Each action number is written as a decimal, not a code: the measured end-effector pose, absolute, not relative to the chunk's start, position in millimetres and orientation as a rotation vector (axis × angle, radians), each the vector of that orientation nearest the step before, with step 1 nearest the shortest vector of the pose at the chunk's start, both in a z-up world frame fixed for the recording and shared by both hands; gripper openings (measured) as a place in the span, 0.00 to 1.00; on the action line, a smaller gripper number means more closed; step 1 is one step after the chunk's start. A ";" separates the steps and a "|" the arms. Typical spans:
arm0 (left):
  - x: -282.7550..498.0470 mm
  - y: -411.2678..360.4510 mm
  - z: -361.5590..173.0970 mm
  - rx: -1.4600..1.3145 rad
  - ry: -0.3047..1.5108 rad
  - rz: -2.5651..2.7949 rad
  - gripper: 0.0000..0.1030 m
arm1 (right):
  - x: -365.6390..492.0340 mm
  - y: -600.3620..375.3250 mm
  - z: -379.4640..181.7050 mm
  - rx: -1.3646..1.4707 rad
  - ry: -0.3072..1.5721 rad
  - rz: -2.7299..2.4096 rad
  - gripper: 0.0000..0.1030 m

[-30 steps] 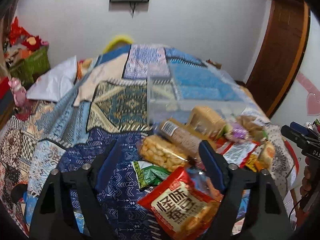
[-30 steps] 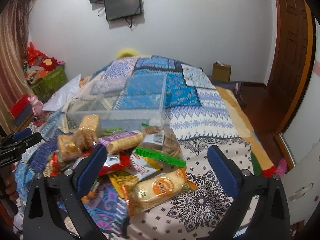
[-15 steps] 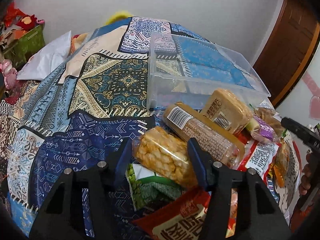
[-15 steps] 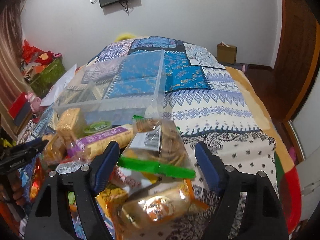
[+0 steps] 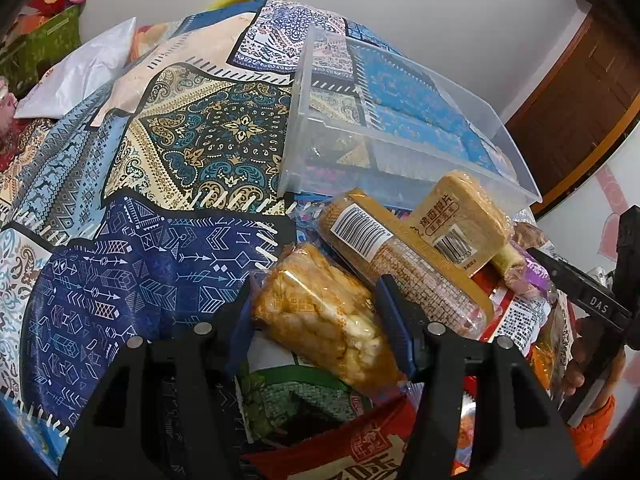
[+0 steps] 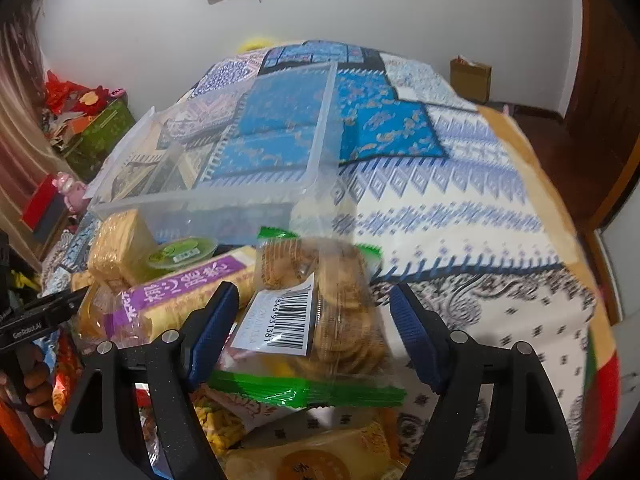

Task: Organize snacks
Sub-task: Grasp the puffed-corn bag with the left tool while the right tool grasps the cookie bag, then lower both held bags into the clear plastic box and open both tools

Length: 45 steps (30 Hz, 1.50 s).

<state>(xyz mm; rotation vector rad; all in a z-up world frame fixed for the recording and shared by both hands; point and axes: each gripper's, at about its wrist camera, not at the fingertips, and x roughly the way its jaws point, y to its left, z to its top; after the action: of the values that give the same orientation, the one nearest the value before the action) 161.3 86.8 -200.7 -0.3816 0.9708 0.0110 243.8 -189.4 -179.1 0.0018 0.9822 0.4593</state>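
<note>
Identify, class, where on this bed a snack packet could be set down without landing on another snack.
Free: the inside of the clear plastic bin, which shows only quilt through its floor; the patterned quilt left of the bin and snack pile; and the white and blue quilt right of the bin. Crowded: the snack pile against the bin's near wall, where packets overlap.
</note>
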 end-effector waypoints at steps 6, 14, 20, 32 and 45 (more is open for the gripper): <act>152.3 74.5 -191.1 -0.302 0.934 0.014 0.52 | 237.0 -192.3 -175.0 0.003 0.959 0.456 0.52; 136.0 69.4 -164.1 -0.254 0.860 0.007 0.36 | 228.9 -197.8 -160.7 -0.005 0.908 0.452 0.40; 123.0 65.1 -142.6 -0.224 0.798 0.014 0.33 | 220.4 -201.9 -146.0 0.005 0.857 0.448 0.37; 123.5 68.4 -91.2 -0.201 0.655 0.034 0.32 | 211.5 -196.4 -100.8 0.030 0.727 0.485 0.37; 177.7 66.7 -60.1 -0.154 0.567 0.030 0.32 | 239.0 -155.8 -91.5 0.022 0.686 0.538 0.37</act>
<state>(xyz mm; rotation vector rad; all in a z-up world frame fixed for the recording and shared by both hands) 177.7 66.7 -60.1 -0.1545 0.5667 0.0300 239.0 -155.8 -91.5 0.0220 0.6865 0.5383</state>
